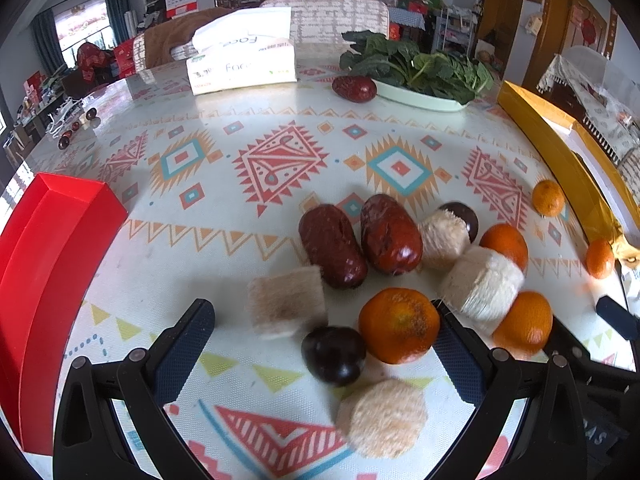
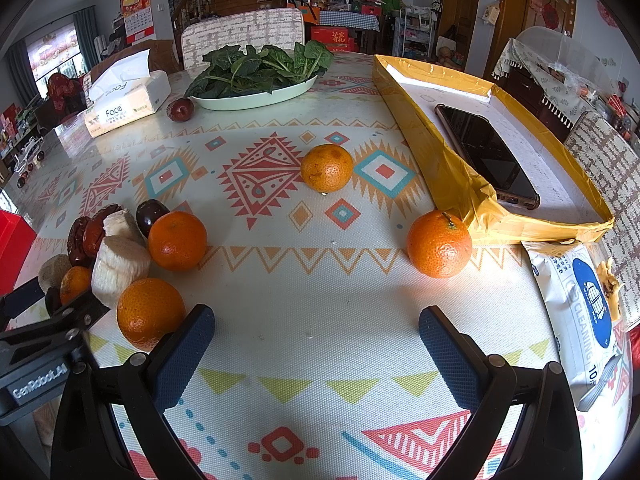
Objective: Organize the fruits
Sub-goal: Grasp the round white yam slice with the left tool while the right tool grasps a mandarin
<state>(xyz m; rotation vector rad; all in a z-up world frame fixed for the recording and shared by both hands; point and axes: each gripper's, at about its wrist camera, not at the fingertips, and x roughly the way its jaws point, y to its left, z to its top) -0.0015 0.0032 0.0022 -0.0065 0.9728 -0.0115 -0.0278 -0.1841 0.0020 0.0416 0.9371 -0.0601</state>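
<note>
Both the left gripper [image 1: 324, 344] and the right gripper [image 2: 316, 350] have glossy black frames with round silver screws and dark blue, finely dimpled finger pads [image 2: 182, 354]. White "GenRobot.AI" lettering marks the left one's black body in the right wrist view.

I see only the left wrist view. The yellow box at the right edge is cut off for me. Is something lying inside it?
Observer: Yes. A black smartphone lies flat inside the yellow tape-wrapped box. I see no fruit in it.
Operator: Do the right tongs hold anything?
Observer: No. The right tongs are open and empty, over a bare part of the patterned tablecloth.
Operator: What is to the right of them?
Observer: A white and blue pack of cleaning wipes lies there, just in front of the yellow box.
</note>
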